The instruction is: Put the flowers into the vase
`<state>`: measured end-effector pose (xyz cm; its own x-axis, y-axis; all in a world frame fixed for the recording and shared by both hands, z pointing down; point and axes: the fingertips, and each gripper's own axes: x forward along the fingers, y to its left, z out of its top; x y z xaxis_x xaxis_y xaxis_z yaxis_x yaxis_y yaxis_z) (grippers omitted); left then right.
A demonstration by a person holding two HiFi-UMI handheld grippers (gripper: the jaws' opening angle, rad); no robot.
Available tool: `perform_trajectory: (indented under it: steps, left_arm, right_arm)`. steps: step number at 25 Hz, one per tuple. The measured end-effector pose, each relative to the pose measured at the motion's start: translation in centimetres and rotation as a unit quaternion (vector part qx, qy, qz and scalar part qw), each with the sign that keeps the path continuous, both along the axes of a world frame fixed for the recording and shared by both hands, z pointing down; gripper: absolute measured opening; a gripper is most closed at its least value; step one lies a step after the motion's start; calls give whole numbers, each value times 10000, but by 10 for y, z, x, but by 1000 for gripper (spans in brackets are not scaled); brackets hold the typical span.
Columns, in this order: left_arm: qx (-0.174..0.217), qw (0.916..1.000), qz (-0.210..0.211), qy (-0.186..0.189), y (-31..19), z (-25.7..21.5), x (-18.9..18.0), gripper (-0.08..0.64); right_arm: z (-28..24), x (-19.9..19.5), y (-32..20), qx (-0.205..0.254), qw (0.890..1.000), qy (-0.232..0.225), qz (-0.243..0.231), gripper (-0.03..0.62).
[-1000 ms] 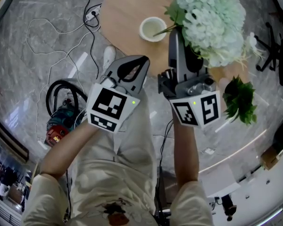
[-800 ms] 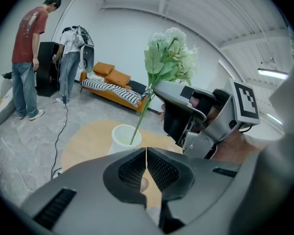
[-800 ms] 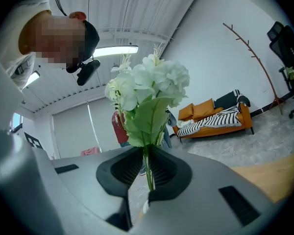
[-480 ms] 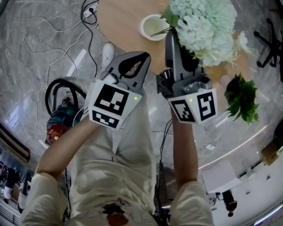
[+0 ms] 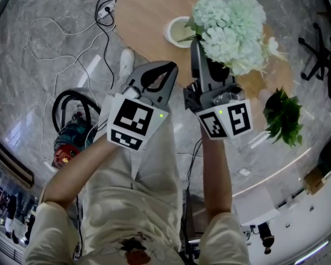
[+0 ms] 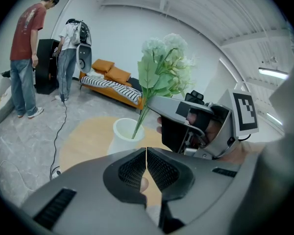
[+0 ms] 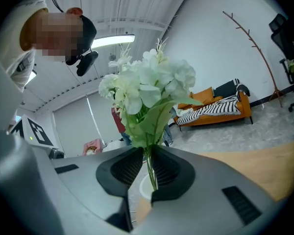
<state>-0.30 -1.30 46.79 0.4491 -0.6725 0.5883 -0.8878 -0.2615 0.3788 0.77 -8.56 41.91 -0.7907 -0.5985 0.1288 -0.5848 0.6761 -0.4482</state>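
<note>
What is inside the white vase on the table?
The green stem ends of the flower bunch, held by the right gripper, dip into the white vase. Its bottom is hidden by its wall.

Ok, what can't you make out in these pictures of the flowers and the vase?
- Ends of the stems: left gripper view, the vase rim hides them.
- Vase body: right gripper view, the right gripper covers most of it.
- Vase's right rim: head view, under the flowers.

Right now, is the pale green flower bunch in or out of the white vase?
Just entering: flower bunch stem tips reach the vase mouth; right gripper clamps the stems.
</note>
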Motion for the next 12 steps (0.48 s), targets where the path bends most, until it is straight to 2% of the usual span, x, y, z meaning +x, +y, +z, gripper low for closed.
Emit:
perform_trajectory:
  steps: [8, 12]
  left_arm:
    - [-94, 9999, 59, -11, 0, -1, 9, 15]
    - [-127, 9998, 127, 10, 5, 0, 14, 15]
  right_arm:
    - [17, 3, -2, -263, 9993, 224, -161, 44]
    - [29, 3, 5, -305, 9977, 546, -263, 58]
